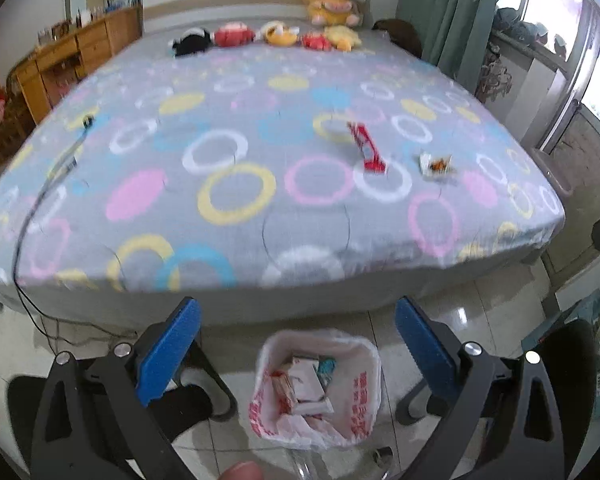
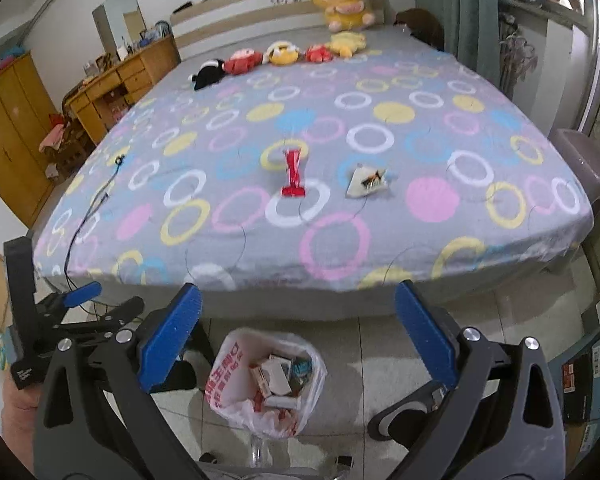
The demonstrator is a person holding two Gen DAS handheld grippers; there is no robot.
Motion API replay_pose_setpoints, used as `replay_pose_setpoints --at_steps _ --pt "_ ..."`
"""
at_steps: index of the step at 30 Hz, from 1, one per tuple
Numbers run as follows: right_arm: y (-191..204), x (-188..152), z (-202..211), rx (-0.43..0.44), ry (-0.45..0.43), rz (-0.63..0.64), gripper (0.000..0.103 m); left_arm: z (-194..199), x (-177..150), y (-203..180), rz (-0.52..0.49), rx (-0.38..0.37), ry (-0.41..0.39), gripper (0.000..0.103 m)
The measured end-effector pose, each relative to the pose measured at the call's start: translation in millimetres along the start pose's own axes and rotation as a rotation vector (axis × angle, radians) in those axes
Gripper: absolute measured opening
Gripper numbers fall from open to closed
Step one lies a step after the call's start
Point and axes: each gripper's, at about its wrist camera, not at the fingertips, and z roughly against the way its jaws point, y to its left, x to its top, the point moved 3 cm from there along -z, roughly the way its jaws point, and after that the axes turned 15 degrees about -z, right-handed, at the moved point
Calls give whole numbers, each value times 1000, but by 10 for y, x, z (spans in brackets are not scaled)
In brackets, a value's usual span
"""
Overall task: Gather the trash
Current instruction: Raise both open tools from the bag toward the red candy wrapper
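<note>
A: Where was the trash?
B: A red wrapper (image 2: 293, 176) and a white crumpled wrapper (image 2: 366, 181) lay near each other mid-bed (image 2: 420, 240), well beyond both grippers.
A: Grippers?
B: The right gripper (image 2: 298, 328) had its jaws wide apart, nothing between the pads. Same for the left gripper (image 1: 298, 338), apart and empty.
A: Bin?
B: A bag-lined bin (image 1: 356, 396) stood on the floor below and between the fingers, boxes already inside it.
</note>
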Motion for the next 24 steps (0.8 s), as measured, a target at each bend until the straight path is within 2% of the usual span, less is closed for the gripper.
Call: replay_pose_setpoints --at_steps 5,14,24 --pt "43 179 226 5 -56 11 95 286 287 0 -11 43 -63 95" --pt "162 488 553 14 -135 40 96 542 657 8 -14 79 -121 95" --pt "172 780 554 -3 -164 41 96 572 977 -68 -60 116 -144 95"
